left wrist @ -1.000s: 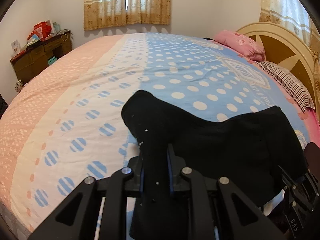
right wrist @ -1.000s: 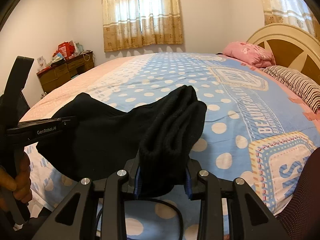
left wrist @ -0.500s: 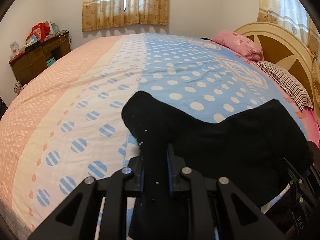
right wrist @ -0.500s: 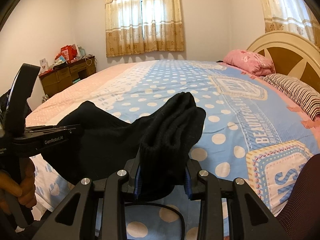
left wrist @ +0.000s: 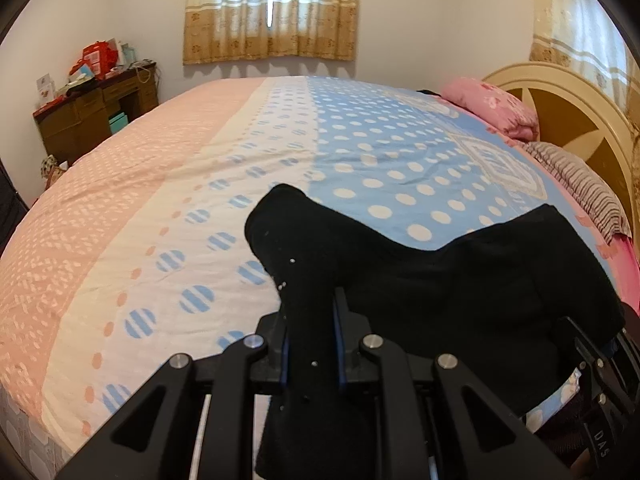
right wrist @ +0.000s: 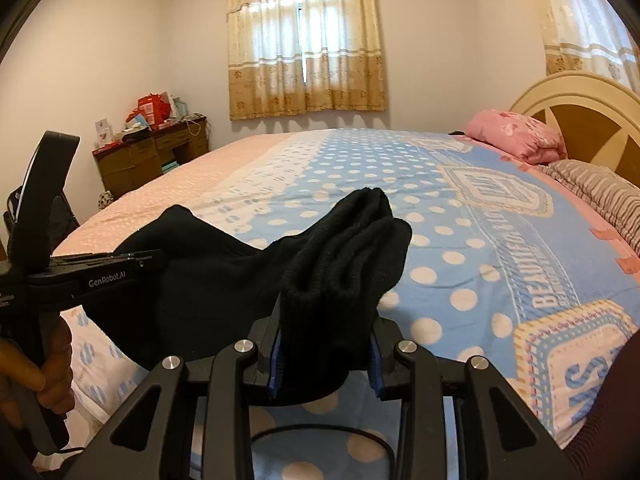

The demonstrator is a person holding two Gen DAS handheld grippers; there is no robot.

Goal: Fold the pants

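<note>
Hanging between the two grippers, the black pants (left wrist: 460, 280) are stretched in the air above the bed (left wrist: 168, 208). The left gripper (left wrist: 310, 344) pinches one bunched end, the right gripper (right wrist: 326, 350) the other. Compared with a second ago, both views sit higher over the quilt, showing more curtain (right wrist: 306, 40) and wall; the grips are unchanged.

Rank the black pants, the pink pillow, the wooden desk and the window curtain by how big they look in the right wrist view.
1. Black pants, though nearness to the camera inflates them.
2. Window curtain.
3. Wooden desk and pink pillow look alike.
</note>
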